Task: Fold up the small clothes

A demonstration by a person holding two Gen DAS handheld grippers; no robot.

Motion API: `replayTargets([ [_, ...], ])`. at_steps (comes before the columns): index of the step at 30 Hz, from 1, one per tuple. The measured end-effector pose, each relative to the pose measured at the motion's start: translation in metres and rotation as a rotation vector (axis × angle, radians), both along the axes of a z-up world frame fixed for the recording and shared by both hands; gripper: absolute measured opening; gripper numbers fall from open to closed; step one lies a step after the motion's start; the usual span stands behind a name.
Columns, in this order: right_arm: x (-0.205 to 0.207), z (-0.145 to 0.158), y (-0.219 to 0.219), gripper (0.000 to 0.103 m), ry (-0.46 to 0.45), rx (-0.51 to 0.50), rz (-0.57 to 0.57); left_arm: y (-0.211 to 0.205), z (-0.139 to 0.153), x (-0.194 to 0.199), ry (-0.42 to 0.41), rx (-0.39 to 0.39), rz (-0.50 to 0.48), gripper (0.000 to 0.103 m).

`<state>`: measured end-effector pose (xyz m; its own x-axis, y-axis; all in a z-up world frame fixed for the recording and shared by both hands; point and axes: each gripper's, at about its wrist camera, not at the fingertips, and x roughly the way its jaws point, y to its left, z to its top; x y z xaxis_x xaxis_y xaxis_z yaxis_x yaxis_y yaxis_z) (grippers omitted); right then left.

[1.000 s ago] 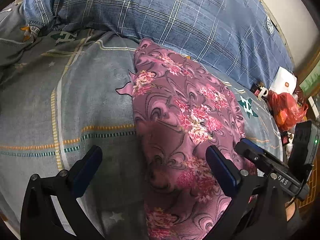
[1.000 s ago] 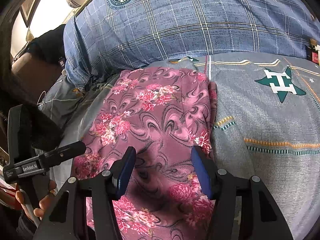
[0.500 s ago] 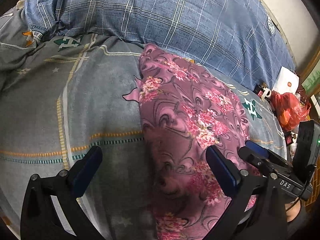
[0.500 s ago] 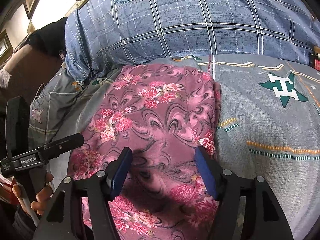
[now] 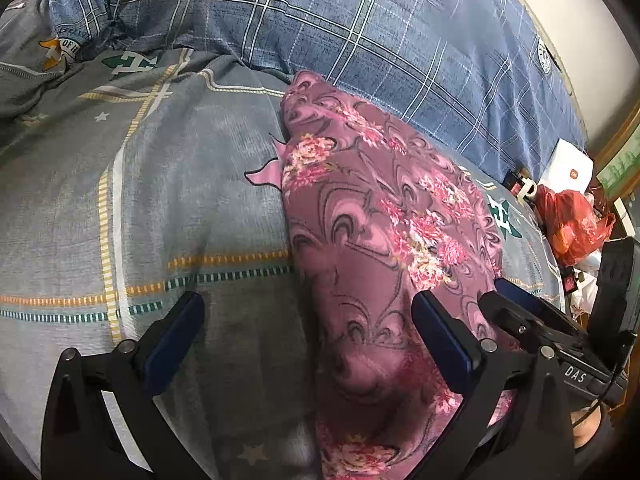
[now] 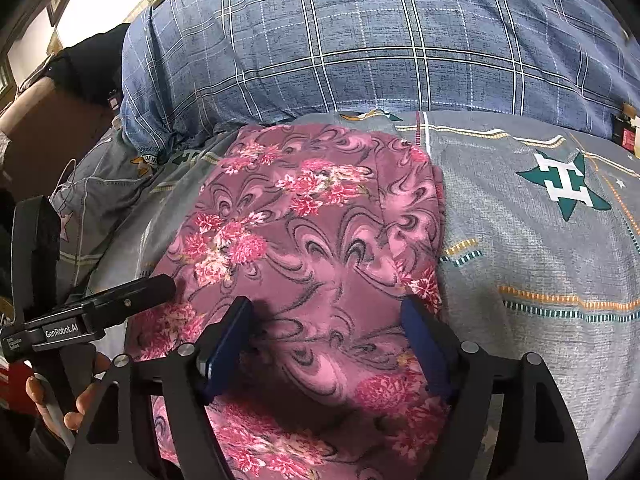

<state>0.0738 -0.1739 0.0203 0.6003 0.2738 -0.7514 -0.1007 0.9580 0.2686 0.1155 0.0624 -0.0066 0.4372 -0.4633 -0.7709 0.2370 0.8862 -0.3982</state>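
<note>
1. Garment first: a pink floral cloth lies flat on the bed, folded into a long strip whose long axis runs from the near edge of the bed away toward the blue plaid quilt heaped at the far side.
2. Its far end stops just short of that quilt; its near end passes under both tools and out of view at the bottom of both wrist views.
3. In the left wrist view a small pink corner pokes out of the strip's left edge, so the fold is not perfectly tidy.
4. The right gripper hangs straight over the near part of the strip, its jaws opening, with cloth below the gap but not pinched by either pad.
5. The left gripper has its jaws wide apart and straddles the strip's left edge, one finger over bare bedsheet, the other over the cloth; it clamps nothing.
6. Judging by this, both tools sit at the near end, side by side across the short axis, the right one more squarely centred, so a next fold would likely carry the near end away along the strip.
7. A red plastic bag and a white box lie by the bed's right edge, well apart from the cloth.
</note>
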Motion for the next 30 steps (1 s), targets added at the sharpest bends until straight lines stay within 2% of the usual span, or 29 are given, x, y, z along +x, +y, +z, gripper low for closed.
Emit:
replayTargets([
  [10,-0.003,0.000,-0.005,0.079,-0.016,0.034,0.013,-0.005,0.000,-0.003,0.021,0.021,0.002,0.103],
  [18,-0.007,-0.002,-0.013,0.079,-0.042,0.100,0.011,-0.014,-0.002,-0.005,0.051,0.069,-0.008,0.103],
  [30,-0.013,-0.007,-0.026,0.079,-0.096,0.189,0.042,-0.021,-0.004,-0.001,0.108,0.093,0.024,0.103],
])
